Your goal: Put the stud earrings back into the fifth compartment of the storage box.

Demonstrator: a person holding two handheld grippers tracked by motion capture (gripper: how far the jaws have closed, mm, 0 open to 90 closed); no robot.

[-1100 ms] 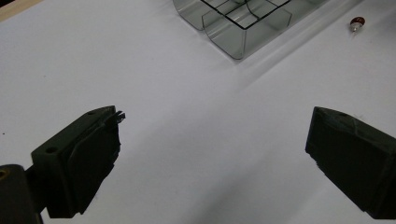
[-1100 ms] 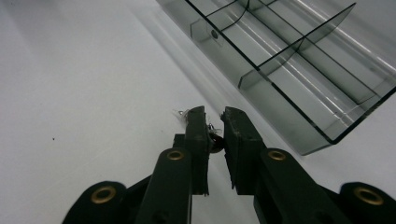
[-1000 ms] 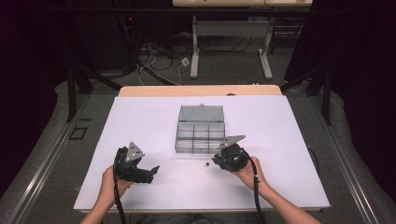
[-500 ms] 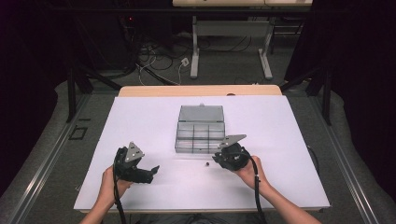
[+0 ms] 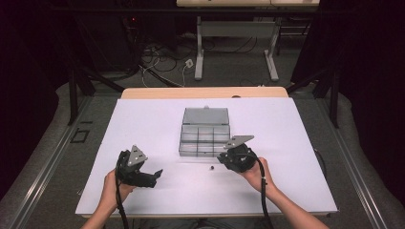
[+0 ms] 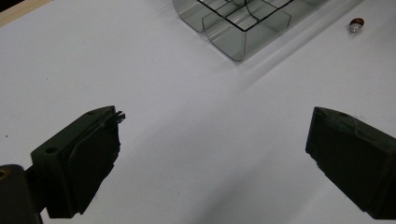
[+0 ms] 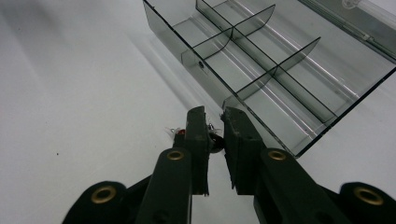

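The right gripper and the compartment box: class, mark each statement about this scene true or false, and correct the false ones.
1. The compartment box has its lid open. True.
2. The left gripper has its jaws closed tight. False: they stand wide apart.
3. A small bulb lies on the white table near the box. True.
4. The bulb sits inside a compartment. False: it lies outside, by the right gripper.

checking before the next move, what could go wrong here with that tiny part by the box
1. The right gripper has narrow jaws around a tiny red-tipped part lying on the white table; the part may squirt out or roll as they shut.
2. The jaws sit right beside the clear compartment box; a nudge could shift it.
3. The left gripper is open and off to the side, not steadying the box.
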